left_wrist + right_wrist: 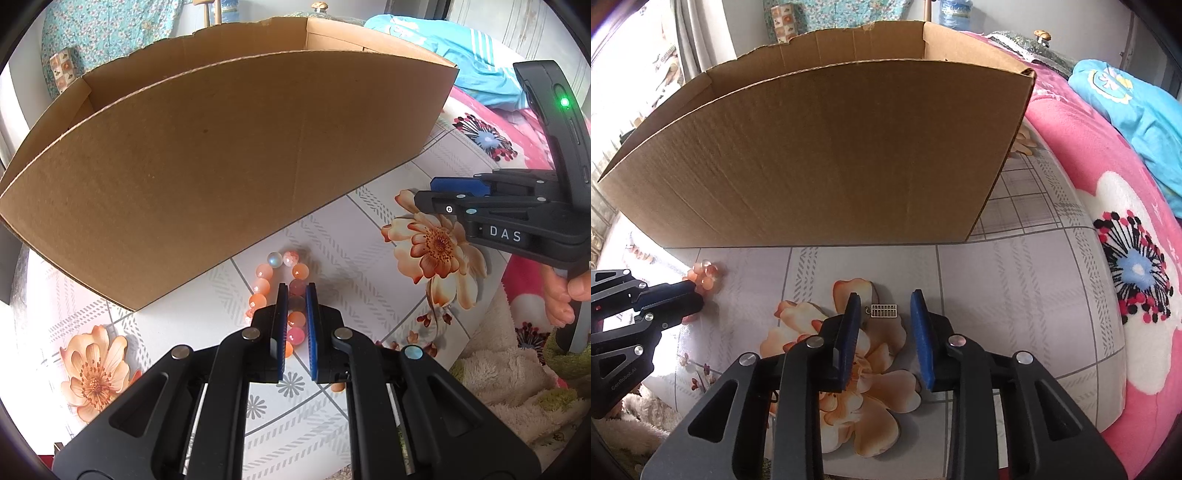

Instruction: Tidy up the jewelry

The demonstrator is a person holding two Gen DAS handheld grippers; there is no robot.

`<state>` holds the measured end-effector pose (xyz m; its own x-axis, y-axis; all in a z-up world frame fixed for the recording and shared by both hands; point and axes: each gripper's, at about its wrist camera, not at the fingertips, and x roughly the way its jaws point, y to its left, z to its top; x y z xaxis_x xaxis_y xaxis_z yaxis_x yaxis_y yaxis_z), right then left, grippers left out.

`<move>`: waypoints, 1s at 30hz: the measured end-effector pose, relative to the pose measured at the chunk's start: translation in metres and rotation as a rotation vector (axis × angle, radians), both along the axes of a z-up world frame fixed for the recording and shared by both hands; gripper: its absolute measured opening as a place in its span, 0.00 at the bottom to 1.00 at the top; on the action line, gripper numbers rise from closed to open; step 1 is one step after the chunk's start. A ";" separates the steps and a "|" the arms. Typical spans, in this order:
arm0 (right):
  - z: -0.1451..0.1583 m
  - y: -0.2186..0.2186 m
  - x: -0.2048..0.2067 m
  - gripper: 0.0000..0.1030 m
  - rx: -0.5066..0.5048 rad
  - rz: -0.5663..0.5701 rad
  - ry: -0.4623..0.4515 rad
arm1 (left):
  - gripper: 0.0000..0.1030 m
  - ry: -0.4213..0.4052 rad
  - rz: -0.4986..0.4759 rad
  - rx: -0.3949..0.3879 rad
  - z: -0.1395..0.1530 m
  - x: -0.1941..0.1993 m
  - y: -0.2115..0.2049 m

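Left tongs [296,291] narrowed onto one side of bracelet [280,291], pinching beads for a lift into box [221,147] just behind. Right tongs [885,306] spread wide astride charm [884,311], ready to close.

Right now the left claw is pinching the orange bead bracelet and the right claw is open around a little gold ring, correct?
Not a ring: the right wrist view shows the right gripper open around a small gold abacus charm. The left gripper does pinch the bead bracelet.
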<state>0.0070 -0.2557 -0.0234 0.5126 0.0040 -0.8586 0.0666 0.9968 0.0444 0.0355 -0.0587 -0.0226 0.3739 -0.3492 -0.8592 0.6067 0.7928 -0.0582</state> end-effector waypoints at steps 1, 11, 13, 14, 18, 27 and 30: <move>0.000 0.000 0.000 0.25 -0.002 0.006 -0.001 | 0.08 0.000 0.000 0.001 0.000 0.000 0.000; 0.002 -0.002 -0.004 0.14 0.054 0.027 -0.009 | 0.08 -0.003 0.002 -0.002 0.000 0.000 0.000; 0.003 -0.002 -0.005 0.14 0.073 0.024 -0.013 | 0.08 -0.003 0.001 -0.001 0.000 0.000 0.000; 0.004 -0.002 -0.006 0.14 0.082 0.024 -0.018 | 0.08 -0.004 0.002 -0.001 0.000 0.000 0.000; 0.008 0.000 -0.009 0.14 0.078 0.025 -0.032 | 0.08 -0.004 0.002 0.000 0.000 0.000 0.000; 0.016 0.005 -0.017 0.14 0.087 0.024 -0.051 | 0.08 0.000 0.003 0.007 0.000 0.001 -0.002; 0.017 0.006 -0.019 0.14 0.089 0.026 -0.056 | 0.08 0.002 0.005 0.010 0.000 0.002 -0.003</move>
